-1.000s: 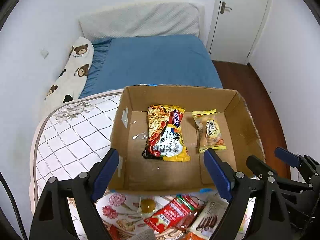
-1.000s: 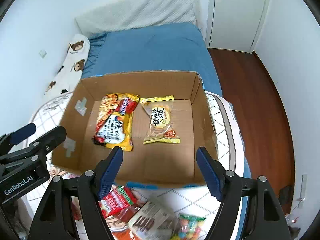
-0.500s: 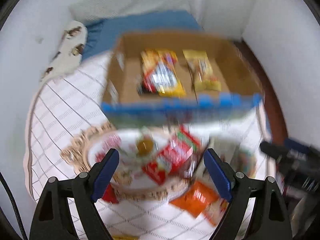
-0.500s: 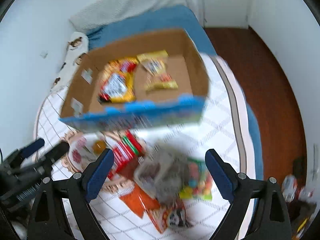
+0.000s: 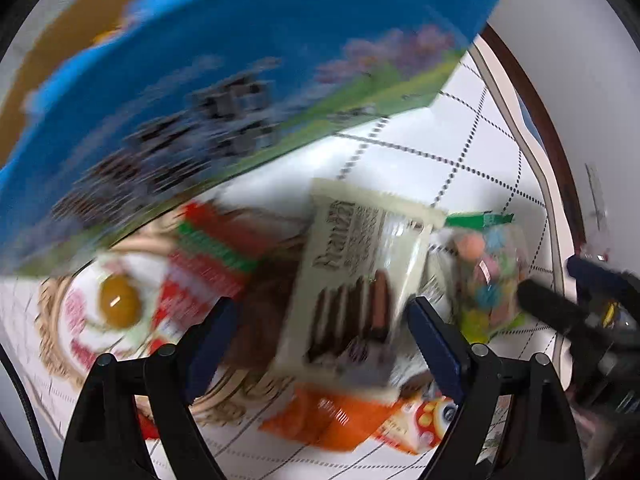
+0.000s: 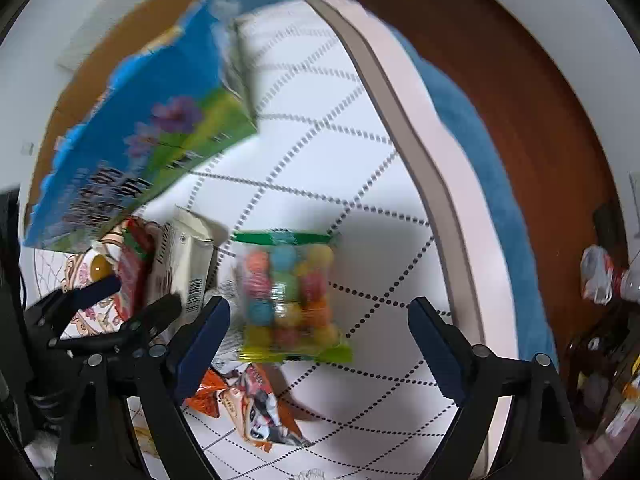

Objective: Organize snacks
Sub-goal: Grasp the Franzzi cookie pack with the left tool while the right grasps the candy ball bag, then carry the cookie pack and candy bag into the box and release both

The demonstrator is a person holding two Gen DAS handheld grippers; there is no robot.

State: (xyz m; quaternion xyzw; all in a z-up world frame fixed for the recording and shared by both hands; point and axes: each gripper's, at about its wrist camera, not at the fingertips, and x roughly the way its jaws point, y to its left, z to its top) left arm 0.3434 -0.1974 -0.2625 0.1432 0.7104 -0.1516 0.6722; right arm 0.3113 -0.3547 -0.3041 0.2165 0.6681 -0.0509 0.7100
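Both views are motion-blurred. My left gripper [image 5: 320, 332] is open, low over a white pack of chocolate biscuits [image 5: 352, 288] that lies between its fingers. A red snack pack [image 5: 204, 264] and an orange pack [image 5: 360, 428] lie beside it. My right gripper [image 6: 318, 340] is open over a clear bag of coloured candy balls [image 6: 290, 296], also in the left wrist view [image 5: 486, 276]. The cardboard box [image 5: 224, 92] with its blue printed outer wall fills the upper left; its inside is hidden.
The snacks lie on a white quilt with a dotted grid [image 6: 360, 160]. A round floral plate [image 5: 100, 320] holds a yellow jelly cup [image 5: 119, 301]. The bed edge and brown floor [image 6: 520, 92] are to the right, with bottles and bags [image 6: 604, 280] on the floor.
Both grippers have dropped from above the box to low over the loose snacks in front of it. The box now shows only its outer wall. Both stay open.
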